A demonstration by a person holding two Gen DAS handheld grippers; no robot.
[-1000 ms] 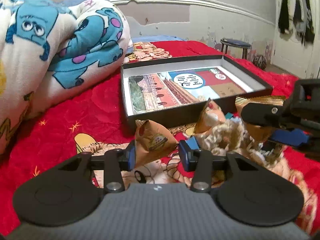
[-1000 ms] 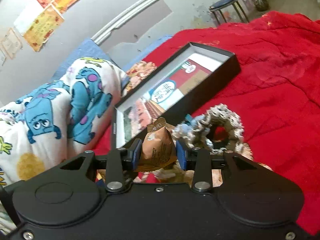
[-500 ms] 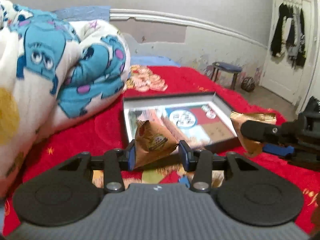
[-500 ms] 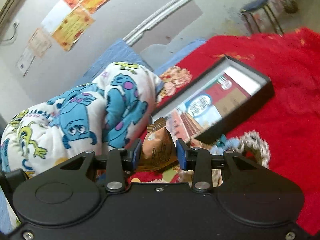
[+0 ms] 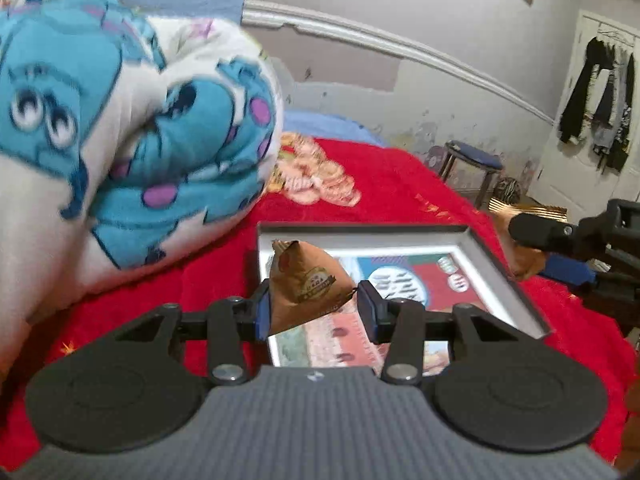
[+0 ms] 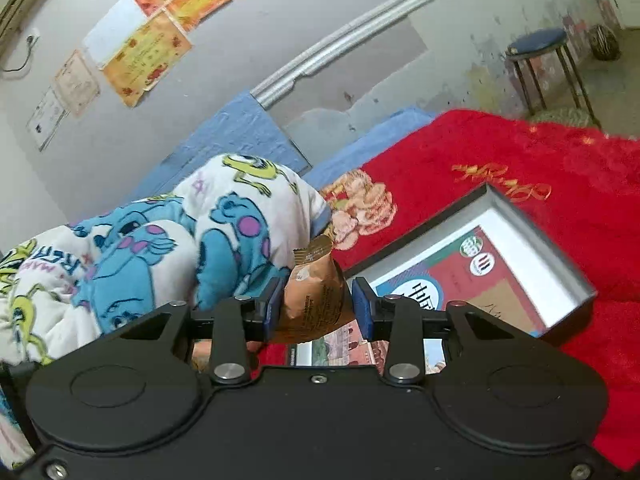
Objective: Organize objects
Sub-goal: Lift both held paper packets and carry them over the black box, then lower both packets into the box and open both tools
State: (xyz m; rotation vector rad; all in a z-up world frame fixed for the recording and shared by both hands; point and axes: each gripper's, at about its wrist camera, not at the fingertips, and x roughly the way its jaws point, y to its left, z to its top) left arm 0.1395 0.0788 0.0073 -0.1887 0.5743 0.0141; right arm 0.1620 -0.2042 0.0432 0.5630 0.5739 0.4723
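My left gripper (image 5: 314, 310) is shut on a brown triangular snack packet (image 5: 306, 284) and holds it above the near left part of an open black box (image 5: 496, 268) with a printed picture inside. My right gripper (image 6: 318, 306) is shut on a second brown snack packet (image 6: 314, 300), held above the box's near left edge (image 6: 560, 268). The right gripper also shows at the right of the left wrist view (image 5: 560, 248), beside the box's right wall.
The box lies on a red blanket (image 5: 400, 184). A rolled cartoon-print blanket (image 5: 120, 132) lies to the left, close to both grippers. A blue stool (image 6: 536, 48) stands by the far wall. Clothes hang on a door (image 5: 600, 100).
Both grippers have risen from the bed with their packets and moved forward over the box. The crocheted item on the bed has dropped out of view.
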